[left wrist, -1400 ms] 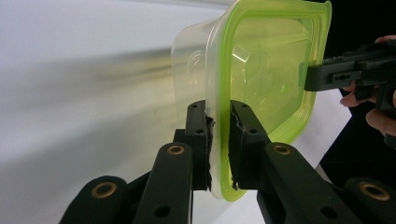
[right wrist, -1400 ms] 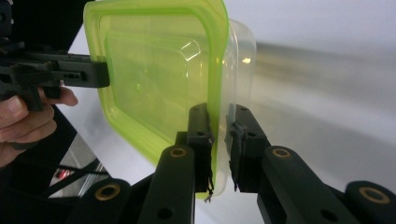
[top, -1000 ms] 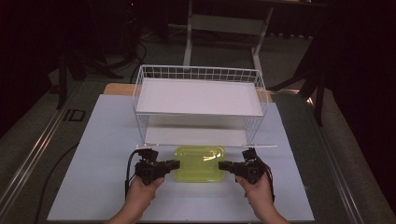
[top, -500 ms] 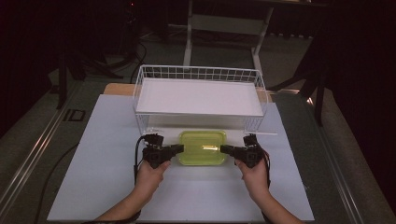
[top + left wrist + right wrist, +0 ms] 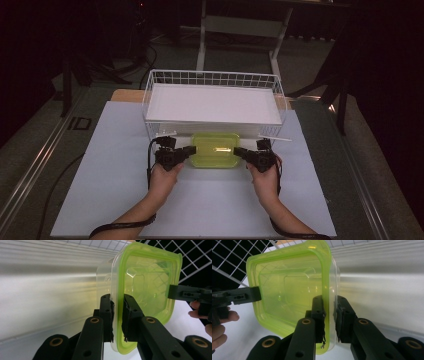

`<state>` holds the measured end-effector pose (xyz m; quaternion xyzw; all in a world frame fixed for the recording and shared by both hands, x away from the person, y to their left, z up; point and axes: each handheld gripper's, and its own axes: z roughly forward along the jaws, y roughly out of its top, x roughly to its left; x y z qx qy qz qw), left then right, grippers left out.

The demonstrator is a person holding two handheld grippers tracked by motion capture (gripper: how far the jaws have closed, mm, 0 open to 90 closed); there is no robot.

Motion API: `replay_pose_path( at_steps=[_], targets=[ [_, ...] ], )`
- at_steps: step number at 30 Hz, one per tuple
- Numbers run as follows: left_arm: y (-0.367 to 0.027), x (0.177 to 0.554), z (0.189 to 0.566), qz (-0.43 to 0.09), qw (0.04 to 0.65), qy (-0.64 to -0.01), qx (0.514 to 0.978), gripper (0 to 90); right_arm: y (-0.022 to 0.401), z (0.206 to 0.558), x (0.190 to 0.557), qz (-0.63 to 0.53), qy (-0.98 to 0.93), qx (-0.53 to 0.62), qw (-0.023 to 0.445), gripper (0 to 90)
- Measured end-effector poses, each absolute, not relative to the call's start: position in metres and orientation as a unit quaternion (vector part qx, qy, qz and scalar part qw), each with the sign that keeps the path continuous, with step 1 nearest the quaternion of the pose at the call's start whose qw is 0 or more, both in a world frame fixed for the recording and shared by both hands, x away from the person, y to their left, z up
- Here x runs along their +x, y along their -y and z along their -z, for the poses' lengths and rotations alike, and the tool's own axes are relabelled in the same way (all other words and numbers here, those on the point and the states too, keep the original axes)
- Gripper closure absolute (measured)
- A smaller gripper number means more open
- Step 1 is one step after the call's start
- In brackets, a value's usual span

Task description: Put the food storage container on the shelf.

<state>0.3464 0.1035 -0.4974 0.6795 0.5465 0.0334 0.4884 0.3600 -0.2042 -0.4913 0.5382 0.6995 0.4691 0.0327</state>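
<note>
A clear plastic container with a lime-green lid (image 5: 216, 149) is held just in front of the white wire basket (image 5: 150, 95). My left gripper (image 5: 190, 149) is shut on the container's left rim (image 5: 117, 315). Opposite it, my right gripper (image 5: 238, 150) is shut on the right rim (image 5: 328, 312). In the left gripper view the lid (image 5: 147, 282) faces right, and the right gripper's jaw shows at its far edge. The right gripper view has the lid (image 5: 287, 290) facing left, with the left gripper at its far edge. Both hands come in from the bottom of the high view.
The wire basket holds a white board (image 5: 212, 103) and stands at the back of the white table sheet (image 5: 115, 190). Cables trail from both grippers. Dark floor, a table frame (image 5: 240, 30) and stands lie beyond the table.
Both grippers have carried the container away from the person, up to the basket's front wall. The grips on its two rims look unchanged.
</note>
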Motion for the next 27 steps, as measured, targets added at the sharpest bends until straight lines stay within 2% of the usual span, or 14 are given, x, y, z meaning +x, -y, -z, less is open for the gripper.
replay_pose_path(
  at_steps=[12,19,24,27],
  targets=[
    [-0.106,0.363,0.505,-0.041,0.489,-0.558,0.670,80.2,0.194,0.500,0.371,-0.473,-0.686,0.549,0.062,78.4],
    [-0.104,0.369,0.508,-0.058,0.497,-0.546,0.672,79.1,0.188,0.501,0.374,-0.467,-0.695,0.536,0.109,76.0],
    [-0.099,0.373,0.511,-0.091,0.495,-0.528,0.684,72.7,0.182,0.501,0.375,-0.454,-0.704,0.526,0.149,71.5],
    [-0.098,0.376,0.512,-0.095,0.489,-0.528,0.688,67.6,0.181,0.501,0.376,-0.453,-0.704,0.524,0.153,70.3]
  ],
)
